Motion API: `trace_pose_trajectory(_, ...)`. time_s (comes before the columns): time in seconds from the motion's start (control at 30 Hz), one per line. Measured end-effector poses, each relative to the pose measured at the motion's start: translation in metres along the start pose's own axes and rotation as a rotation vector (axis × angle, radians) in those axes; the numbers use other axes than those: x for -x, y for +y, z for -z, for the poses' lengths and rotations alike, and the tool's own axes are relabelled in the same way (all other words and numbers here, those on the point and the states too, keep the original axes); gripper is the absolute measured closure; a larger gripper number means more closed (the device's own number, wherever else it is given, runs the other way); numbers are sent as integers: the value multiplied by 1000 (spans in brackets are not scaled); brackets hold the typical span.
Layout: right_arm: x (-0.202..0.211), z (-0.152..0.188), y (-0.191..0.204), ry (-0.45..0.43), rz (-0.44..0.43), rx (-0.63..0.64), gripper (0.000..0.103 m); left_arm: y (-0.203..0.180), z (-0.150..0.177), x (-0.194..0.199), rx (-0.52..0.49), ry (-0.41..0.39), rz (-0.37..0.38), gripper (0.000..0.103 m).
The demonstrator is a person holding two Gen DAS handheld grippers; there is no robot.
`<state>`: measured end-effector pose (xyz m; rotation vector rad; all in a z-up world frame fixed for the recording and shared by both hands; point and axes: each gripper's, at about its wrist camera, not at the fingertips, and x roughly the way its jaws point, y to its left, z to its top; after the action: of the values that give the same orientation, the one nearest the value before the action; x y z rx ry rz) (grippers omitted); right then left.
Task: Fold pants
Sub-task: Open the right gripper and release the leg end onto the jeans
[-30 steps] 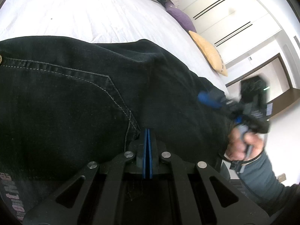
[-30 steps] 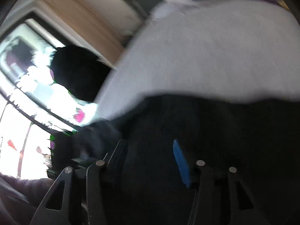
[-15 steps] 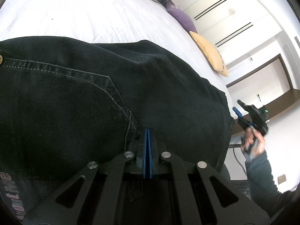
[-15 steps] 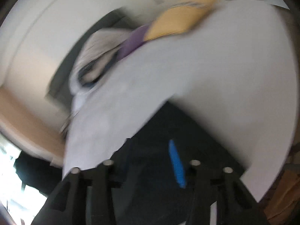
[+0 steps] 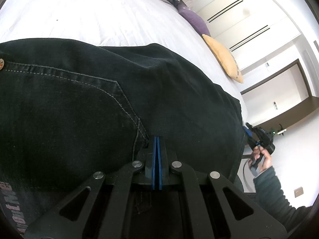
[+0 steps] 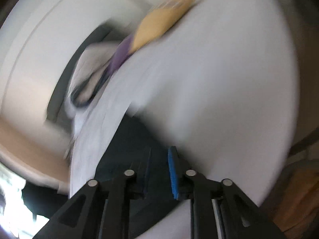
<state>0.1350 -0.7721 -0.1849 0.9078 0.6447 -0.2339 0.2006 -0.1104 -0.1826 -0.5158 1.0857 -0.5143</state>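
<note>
A white bed (image 5: 103, 14) fills both views, and the black pants (image 5: 83, 107) lie spread across its near part, covering most of the left wrist view. They are heavy denim by the look of the pale stitching along a back pocket (image 5: 119, 91): probably limp enough to drape and fold, yet thick, with real weight and a rough surface unlikely to slip. Seams, waistband and hem are likely the firmest places to hold, since a pinch of a single layer may just lift a ridge. The left gripper (image 5: 157, 139) has its blue-lined fingers pressed together on a small fold of cloth beside the pocket corner. The right gripper (image 6: 159, 169) holds its fingers apart with nothing between them; dark cloth lies under them near the bed's edge. In the left view it shows small at the right edge in a hand (image 5: 261, 159), just past the pants' edge. A yellow pillow (image 5: 225, 59) and a purple pillow (image 5: 194, 20) sit at the far side. Much is hard to read: the right view is smeared by motion blur, the legs and full outline of the pants are cut off, a rivet (image 5: 1, 63) and some printed lettering (image 5: 12, 203) are clipped at the left, and whether the pants are already folded cannot be told.
</note>
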Motion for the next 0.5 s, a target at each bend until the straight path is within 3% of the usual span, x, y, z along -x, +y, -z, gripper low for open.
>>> trace_pose_trajectory(0.03, 10, -10, -8, -45, 59, -30, 44, 0, 1, -1, 0, 1, -1, 102)
trace_pose_trajectory(0.07, 24, -20, -15, -94, 39, -53, 44, -1, 0, -1, -3, 1, -6, 102)
trace_pose_trajectory(0.13, 43, -15, -10, -101, -77, -69, 44, -7, 0, 1, -13, 5, -36, 102)
trace_pose_trajectory(0.2, 49, 9, 16, -30, -162, -3, 44, -20, -3, 3, -17, 18, -52, 102)
trace_pose_trajectory(0.23, 49, 26, 32, 15, -228, 23, 44, -29, -5, 4, -21, 22, -17, 102)
trace_pose_trajectory(0.33, 33, 63, 73, 125, -375, 102, 44, -77, -10, 3, -158, 11, 40, 102)
trace_pose_trajectory(0.4, 7, 92, 100, 224, -395, 155, 44, -92, -12, -8, -213, 32, 43, 102)
trace_pose_trajectory(0.43, -5, 105, 116, 250, -382, 166, 44, -93, -13, -15, -213, 46, 27, 102)
trace_pose_trajectory(0.5, -31, 112, 112, 323, -345, 171, 48, -75, -15, -27, -160, 67, -11, 102)
